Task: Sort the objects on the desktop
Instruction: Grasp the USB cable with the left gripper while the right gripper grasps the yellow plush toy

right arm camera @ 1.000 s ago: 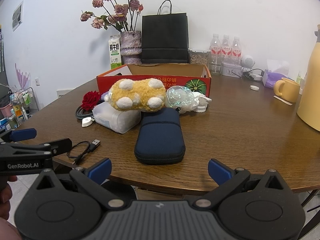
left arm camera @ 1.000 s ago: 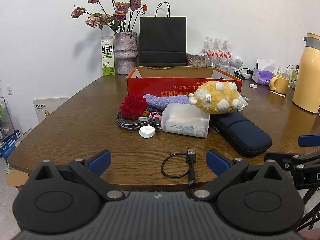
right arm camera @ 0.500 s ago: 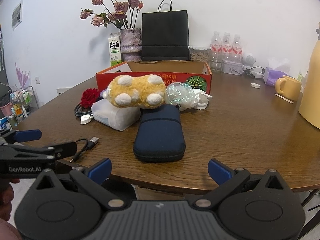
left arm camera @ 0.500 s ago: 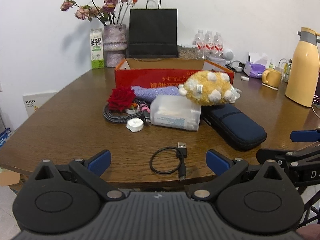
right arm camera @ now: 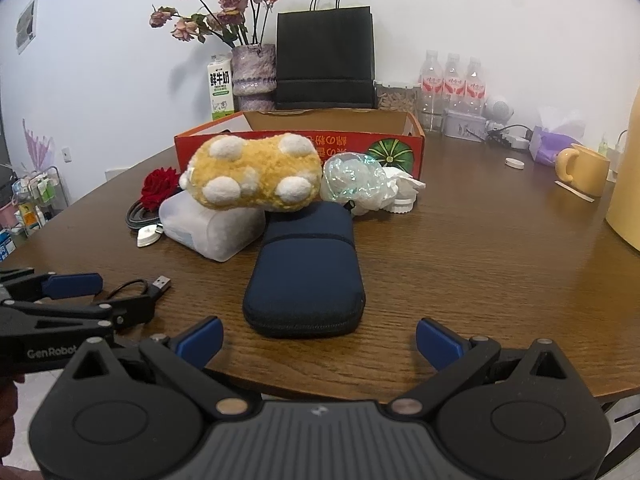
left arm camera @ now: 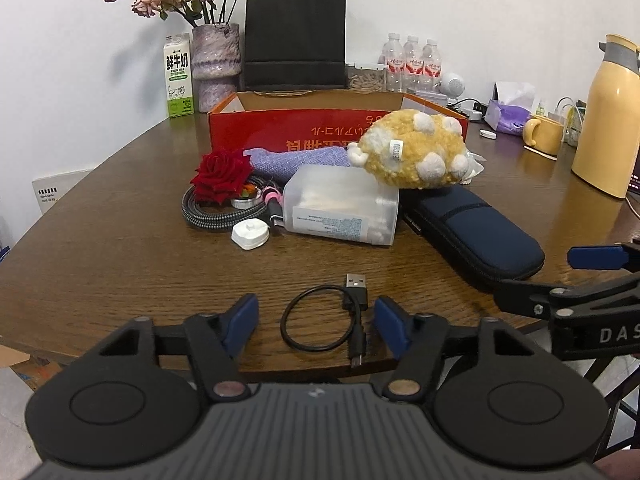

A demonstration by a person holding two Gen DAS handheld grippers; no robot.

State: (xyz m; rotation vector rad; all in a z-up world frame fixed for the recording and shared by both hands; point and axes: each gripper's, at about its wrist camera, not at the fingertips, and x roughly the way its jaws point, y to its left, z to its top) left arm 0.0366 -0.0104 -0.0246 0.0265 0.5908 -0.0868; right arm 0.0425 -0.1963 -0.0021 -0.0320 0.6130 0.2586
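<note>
The left claw (left arm camera: 316,322), wide apart a second ago, is closing around the coiled USB cable (left arm camera: 326,322) at the tabletop's (left arm camera: 100,248) six-o'clock edge, not yet pinched; the right claw (right arm camera: 320,340) stays open before the navy case (right arm camera: 306,276).

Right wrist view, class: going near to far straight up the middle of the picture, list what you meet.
right gripper → navy zip case → yellow plush toy → red cardboard box → black paper bag
</note>
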